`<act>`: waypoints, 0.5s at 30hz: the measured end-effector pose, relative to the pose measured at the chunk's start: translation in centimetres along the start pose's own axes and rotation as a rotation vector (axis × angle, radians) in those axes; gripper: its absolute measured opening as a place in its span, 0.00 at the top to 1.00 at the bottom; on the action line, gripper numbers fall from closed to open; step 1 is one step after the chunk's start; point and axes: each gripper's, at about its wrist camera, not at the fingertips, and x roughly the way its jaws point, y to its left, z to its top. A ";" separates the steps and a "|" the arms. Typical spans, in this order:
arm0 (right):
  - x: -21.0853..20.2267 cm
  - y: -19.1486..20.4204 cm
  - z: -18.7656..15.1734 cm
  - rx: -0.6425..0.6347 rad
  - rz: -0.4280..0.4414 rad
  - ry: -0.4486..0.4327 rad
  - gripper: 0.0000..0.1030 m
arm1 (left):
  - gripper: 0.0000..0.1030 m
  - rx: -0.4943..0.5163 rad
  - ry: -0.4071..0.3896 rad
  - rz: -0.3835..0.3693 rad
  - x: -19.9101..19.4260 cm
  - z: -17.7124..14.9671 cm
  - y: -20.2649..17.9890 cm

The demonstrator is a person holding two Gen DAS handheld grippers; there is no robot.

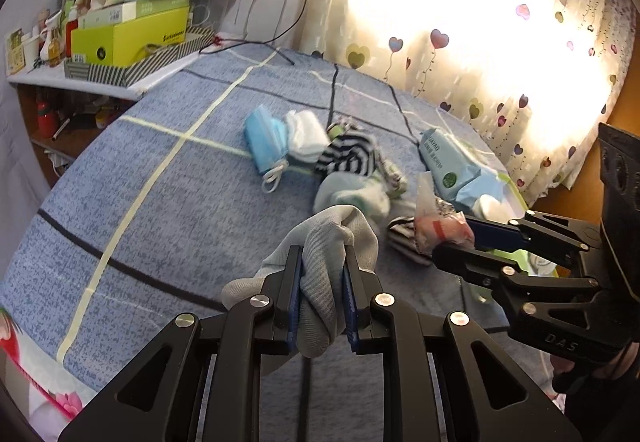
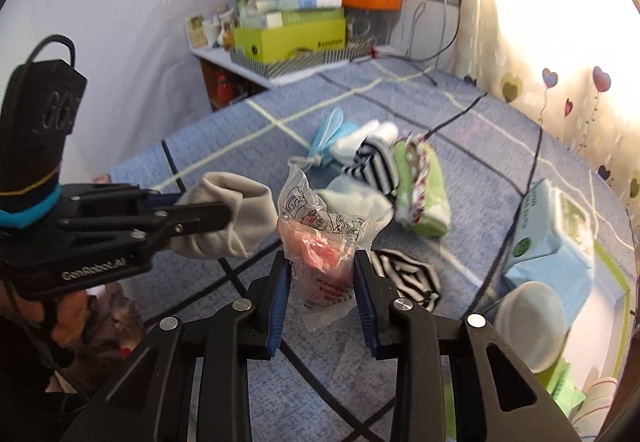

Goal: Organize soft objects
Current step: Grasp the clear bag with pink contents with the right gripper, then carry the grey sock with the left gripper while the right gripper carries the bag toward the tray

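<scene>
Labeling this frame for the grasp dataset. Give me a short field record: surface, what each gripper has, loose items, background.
surface: blue checked bedspread
left gripper: jaws shut on grey sock, lifted off the bed
right gripper: jaws shut on clear plastic bag with something pink inside
loose items: blue face mask, white sock, black-and-white striped sock, green cloth, blue wipes pack
background: shelf with yellow-green box, heart-print curtain

Home bedroom: checked bedsheet (image 1: 168, 202), heart-print curtain (image 1: 500, 54), cluttered shelf (image 2: 256, 72)
</scene>
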 end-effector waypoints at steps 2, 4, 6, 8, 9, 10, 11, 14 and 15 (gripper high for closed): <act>-1.1 -0.5 0.1 0.010 -0.010 -0.022 0.71 | 0.82 0.007 -0.010 -0.002 -0.2 0.4 -0.9; -2.0 -0.9 0.1 0.019 -0.018 -0.041 0.71 | 0.82 0.018 -0.018 -0.003 -0.4 0.8 -1.8; -3.1 -1.5 0.0 0.032 -0.032 -0.063 0.71 | 0.82 0.031 -0.025 -0.003 -0.5 1.2 -2.8; -3.9 -2.1 -0.1 0.044 -0.043 -0.078 0.71 | 0.82 0.044 -0.033 0.003 -0.5 1.7 -3.8; -4.4 -2.4 -0.3 0.052 -0.049 -0.088 0.71 | 0.82 0.049 -0.035 0.005 -0.5 1.9 -4.3; -4.9 -2.8 -0.5 0.062 -0.057 -0.096 0.71 | 0.82 0.054 -0.037 0.005 -0.5 2.0 -4.7; -5.3 -3.2 -0.6 0.071 -0.067 -0.103 0.71 | 0.82 0.061 -0.040 0.004 -0.4 2.2 -5.2; -6.4 -4.1 -1.0 0.089 -0.084 -0.120 0.71 | 0.82 0.084 -0.044 -0.003 -0.3 2.7 -6.6; -6.7 -4.4 -1.1 0.094 -0.090 -0.124 0.71 | 0.82 0.089 -0.044 -0.006 -0.2 2.8 -7.0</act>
